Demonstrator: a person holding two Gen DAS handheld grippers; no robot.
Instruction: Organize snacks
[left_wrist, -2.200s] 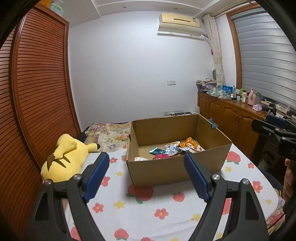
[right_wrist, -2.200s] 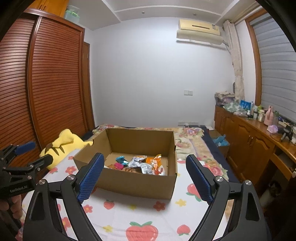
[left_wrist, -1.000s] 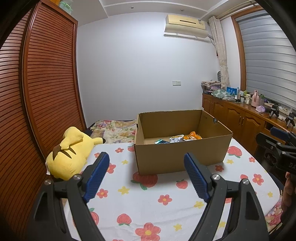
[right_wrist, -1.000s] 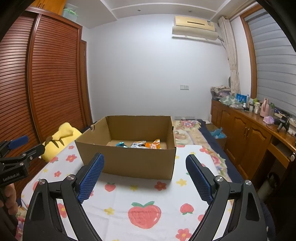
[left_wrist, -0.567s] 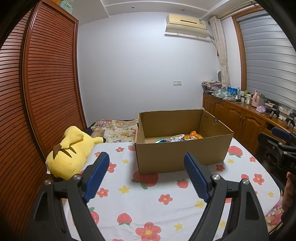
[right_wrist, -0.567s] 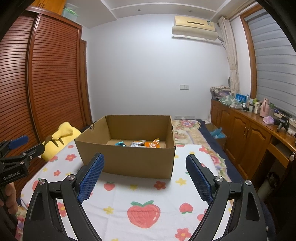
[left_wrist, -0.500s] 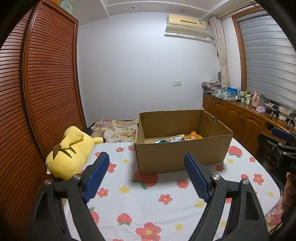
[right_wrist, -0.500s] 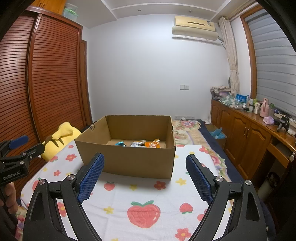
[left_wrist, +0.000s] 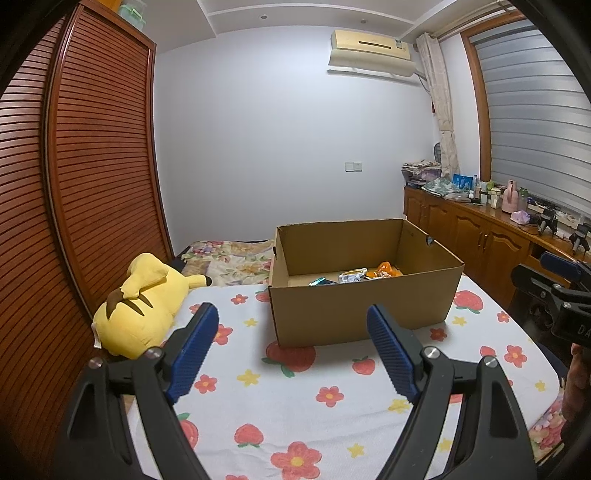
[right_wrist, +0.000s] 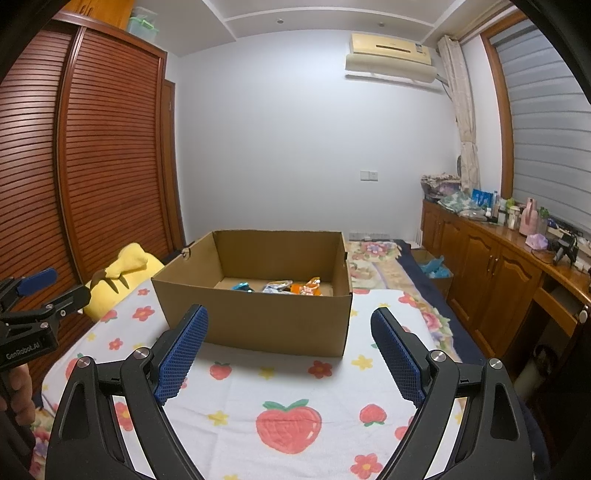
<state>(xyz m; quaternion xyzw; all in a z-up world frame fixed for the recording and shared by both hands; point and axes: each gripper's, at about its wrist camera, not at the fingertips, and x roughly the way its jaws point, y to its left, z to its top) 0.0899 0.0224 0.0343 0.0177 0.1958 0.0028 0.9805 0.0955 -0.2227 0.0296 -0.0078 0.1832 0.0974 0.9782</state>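
The cardboard box (left_wrist: 364, 308) is plain brown. Inside it, the snack packets (right_wrist: 291, 286) show orange, teal and silvery white. The bedsheet (right_wrist: 280, 384) is white, printed with red strawberries, red flowers and small yellow stars. The plush toy (left_wrist: 142, 308) is bright yellow with dark brown stripes. The left gripper (left_wrist: 293, 347) and right gripper (right_wrist: 291, 350) are black with blue ridged pads. The wardrobe doors (left_wrist: 99, 177) are reddish-brown and slatted.
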